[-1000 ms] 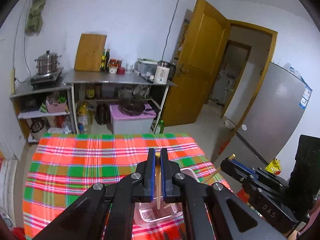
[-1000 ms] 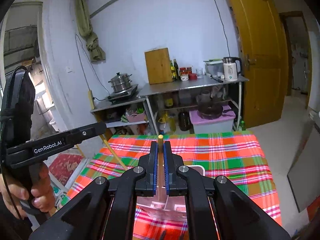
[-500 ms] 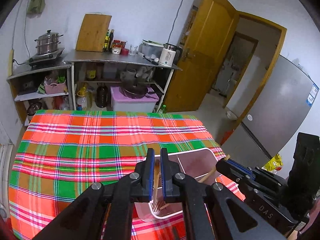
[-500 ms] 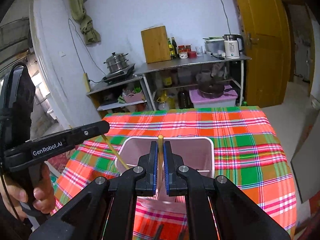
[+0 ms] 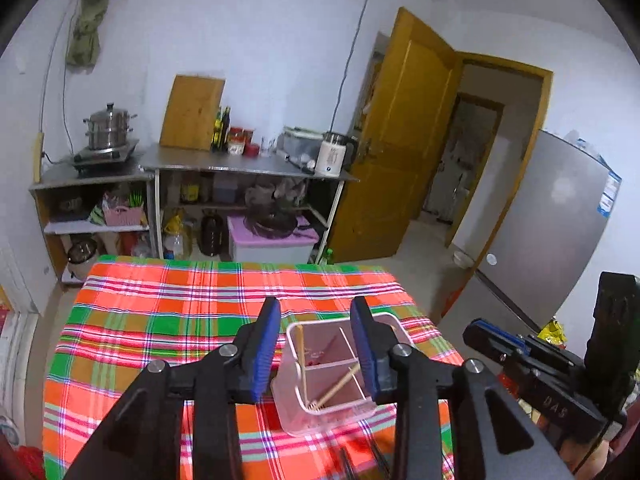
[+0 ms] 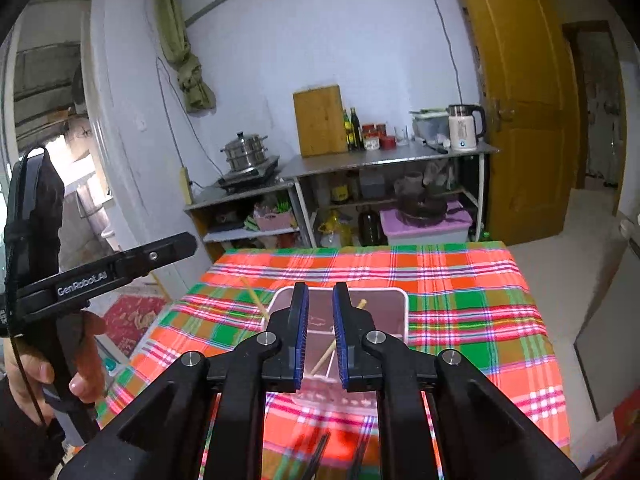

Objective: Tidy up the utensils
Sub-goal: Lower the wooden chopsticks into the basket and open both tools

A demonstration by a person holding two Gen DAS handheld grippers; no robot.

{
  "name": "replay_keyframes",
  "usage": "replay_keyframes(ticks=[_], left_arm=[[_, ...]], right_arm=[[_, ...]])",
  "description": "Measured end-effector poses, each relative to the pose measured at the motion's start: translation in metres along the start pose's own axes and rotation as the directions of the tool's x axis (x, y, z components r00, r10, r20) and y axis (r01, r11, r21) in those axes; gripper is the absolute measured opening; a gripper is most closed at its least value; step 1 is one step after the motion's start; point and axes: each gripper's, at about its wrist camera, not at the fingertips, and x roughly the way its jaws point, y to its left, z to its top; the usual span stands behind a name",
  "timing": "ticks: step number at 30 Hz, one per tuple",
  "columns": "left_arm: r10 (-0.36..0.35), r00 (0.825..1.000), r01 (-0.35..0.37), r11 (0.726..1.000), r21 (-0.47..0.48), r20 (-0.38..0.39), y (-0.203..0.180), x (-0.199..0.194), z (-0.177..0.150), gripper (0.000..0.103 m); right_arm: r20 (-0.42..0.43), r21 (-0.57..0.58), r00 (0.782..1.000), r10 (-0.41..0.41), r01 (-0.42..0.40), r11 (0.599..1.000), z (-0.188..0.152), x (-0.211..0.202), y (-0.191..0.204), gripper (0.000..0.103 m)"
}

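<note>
Over the plaid tablecloth [image 5: 160, 320], both chopsticks sit inside the pink holder [image 5: 328, 376], one [image 5: 301, 360] upright at its left wall, one [image 5: 340, 386] leaning. Left gripper [image 5: 316, 344] is spread wide and empty, right gripper [image 6: 320, 332] parted too, holding nothing. Looks like the drop-off step is done; next I'd go for the dark utensils [image 6: 320, 452] lying near us.

The left gripper [image 5: 316, 346] filled the lower centre of its own view, jaws spread wide with nothing between the blue pads. The right gripper [image 6: 320, 332] sat low and central in its view, jaws parted by a narrower gap, gripping nothing. At the lower left edge, the person's left hand [image 6: 52, 372] clasped the other gripper's handle.
</note>
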Motion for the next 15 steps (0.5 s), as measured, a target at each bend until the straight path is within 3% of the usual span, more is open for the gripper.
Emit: replay_keyframes(ticks=[7,15], left_arm=[[-0.017,1.0,0.017,1.0,0.006,0.017,-0.02,-0.047,-0.043,0.036],[-0.032,0.999,0.032,0.999,0.016,-0.004,-0.036,-0.082,-0.119,0.036]], right_arm=[[0.016,0.023,1.0,-0.019,0.019,1.0,-0.036,-0.057,-0.001,0.013],[-0.005,0.047,0.999,-0.047,0.047,0.998,-0.093,-0.104,-0.002,0.013]])
